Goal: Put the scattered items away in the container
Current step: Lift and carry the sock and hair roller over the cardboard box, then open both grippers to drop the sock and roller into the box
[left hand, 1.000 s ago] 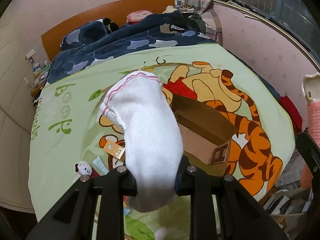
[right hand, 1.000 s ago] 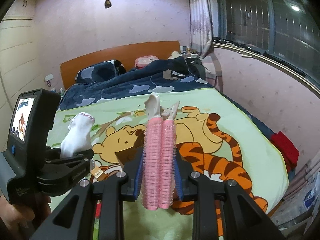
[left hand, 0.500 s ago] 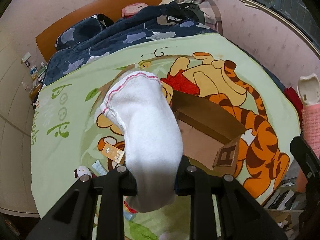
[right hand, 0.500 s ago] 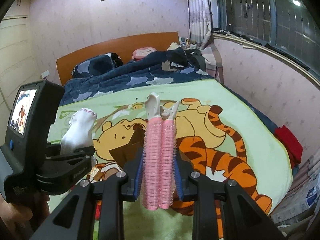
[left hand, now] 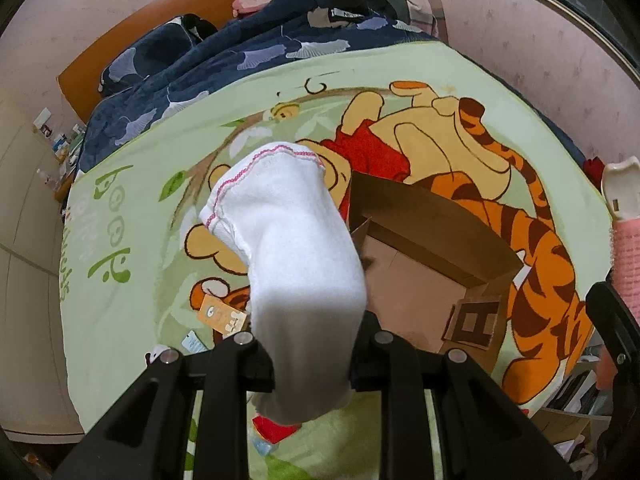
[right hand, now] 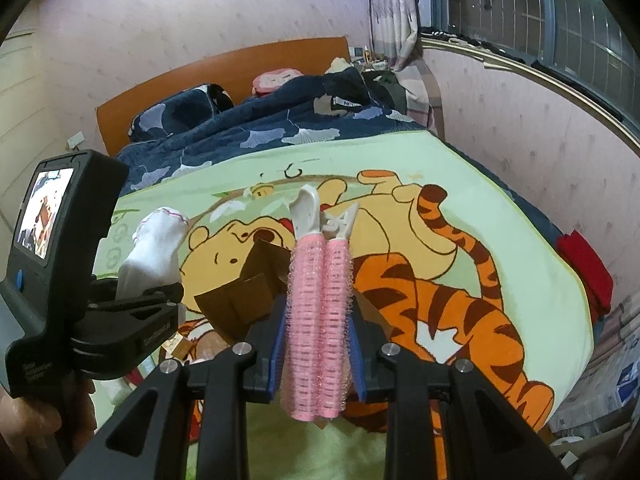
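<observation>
My left gripper [left hand: 312, 354] is shut on a white sock [left hand: 296, 256] with pink trim, held above the bed just left of an open cardboard box [left hand: 432, 256]. My right gripper [right hand: 318, 344] is shut on a pink hair-roller clip [right hand: 318, 300] with a white handle, held above the same box [right hand: 248, 284]. The sock [right hand: 154, 248] and the left gripper [right hand: 132, 320] show at the left of the right wrist view. The clip [left hand: 624, 236] shows at the right edge of the left wrist view.
The box lies on a green cartoon blanket [left hand: 132, 280]. An orange tag [left hand: 220, 316], a small packet [left hand: 194, 342], a small white toy [left hand: 154, 356] and a red item [left hand: 276, 430] lie near the front edge. A dark quilt [right hand: 256, 128] and the headboard [right hand: 224, 64] are behind.
Both grippers have moved forward and lower toward the box, which now looks larger. Each grip is unchanged.
</observation>
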`<action>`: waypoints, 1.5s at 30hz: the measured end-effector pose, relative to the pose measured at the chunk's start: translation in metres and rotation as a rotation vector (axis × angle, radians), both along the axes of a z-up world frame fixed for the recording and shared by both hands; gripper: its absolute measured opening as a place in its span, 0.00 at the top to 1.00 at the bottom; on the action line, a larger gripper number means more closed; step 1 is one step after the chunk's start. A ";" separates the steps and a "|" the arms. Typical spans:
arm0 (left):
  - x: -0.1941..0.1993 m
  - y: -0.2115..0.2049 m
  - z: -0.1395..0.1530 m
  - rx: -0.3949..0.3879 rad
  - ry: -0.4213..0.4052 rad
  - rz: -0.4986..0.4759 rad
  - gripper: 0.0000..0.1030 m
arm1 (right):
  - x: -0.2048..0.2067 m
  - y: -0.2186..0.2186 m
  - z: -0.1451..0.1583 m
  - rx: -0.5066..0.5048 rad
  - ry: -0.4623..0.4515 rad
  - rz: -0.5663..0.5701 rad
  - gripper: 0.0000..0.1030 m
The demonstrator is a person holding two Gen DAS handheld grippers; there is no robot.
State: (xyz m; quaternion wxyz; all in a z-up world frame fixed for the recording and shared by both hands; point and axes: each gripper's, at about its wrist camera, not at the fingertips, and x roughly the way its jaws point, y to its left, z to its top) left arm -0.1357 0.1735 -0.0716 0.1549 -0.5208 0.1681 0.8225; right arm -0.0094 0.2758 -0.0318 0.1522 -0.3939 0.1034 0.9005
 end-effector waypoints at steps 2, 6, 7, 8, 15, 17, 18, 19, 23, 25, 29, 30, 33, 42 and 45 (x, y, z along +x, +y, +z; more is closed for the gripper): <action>-0.003 0.003 -0.005 -0.008 -0.004 -0.005 0.77 | -0.003 0.001 -0.003 0.000 -0.011 -0.003 0.74; -0.007 0.008 -0.012 -0.021 -0.010 -0.019 0.77 | -0.006 0.003 -0.010 -0.007 -0.028 -0.009 0.74; -0.007 0.009 -0.013 -0.024 -0.010 -0.021 0.77 | -0.008 0.004 -0.011 -0.007 -0.031 -0.009 0.74; -0.008 0.010 -0.014 -0.027 -0.010 -0.024 0.77 | -0.009 0.004 -0.012 -0.009 -0.034 -0.008 0.74; -0.015 0.017 -0.023 -0.045 -0.016 -0.036 0.77 | -0.017 0.005 -0.021 -0.017 -0.055 -0.004 0.74; -0.017 0.018 -0.025 -0.050 -0.018 -0.037 0.77 | -0.018 0.007 -0.022 -0.020 -0.058 -0.005 0.74; -0.019 0.019 -0.025 -0.052 -0.017 -0.038 0.77 | -0.019 0.007 -0.023 -0.021 -0.060 -0.005 0.74; -0.020 0.018 -0.026 -0.053 -0.017 -0.039 0.77 | -0.020 0.007 -0.024 -0.021 -0.062 -0.005 0.74; -0.024 0.021 -0.028 -0.061 -0.013 -0.046 0.77 | -0.023 0.007 -0.026 -0.023 -0.066 -0.008 0.74; -0.026 0.023 -0.030 -0.068 -0.013 -0.053 0.77 | -0.024 0.007 -0.027 -0.022 -0.069 -0.008 0.74; -0.029 0.028 -0.032 -0.076 -0.008 -0.071 0.76 | -0.026 0.008 -0.029 -0.022 -0.073 -0.008 0.74; -0.030 0.030 -0.033 -0.078 -0.005 -0.080 0.76 | -0.028 0.008 -0.030 -0.024 -0.076 -0.007 0.74; -0.030 0.036 -0.034 -0.101 0.010 -0.107 0.65 | -0.031 0.010 -0.033 -0.023 -0.087 -0.009 0.74; -0.024 0.047 -0.028 -0.118 0.072 -0.189 0.15 | -0.038 0.009 -0.041 0.014 -0.113 -0.013 0.48; -0.024 0.045 -0.028 -0.112 0.060 -0.188 0.15 | -0.037 0.011 -0.040 0.004 -0.111 -0.022 0.48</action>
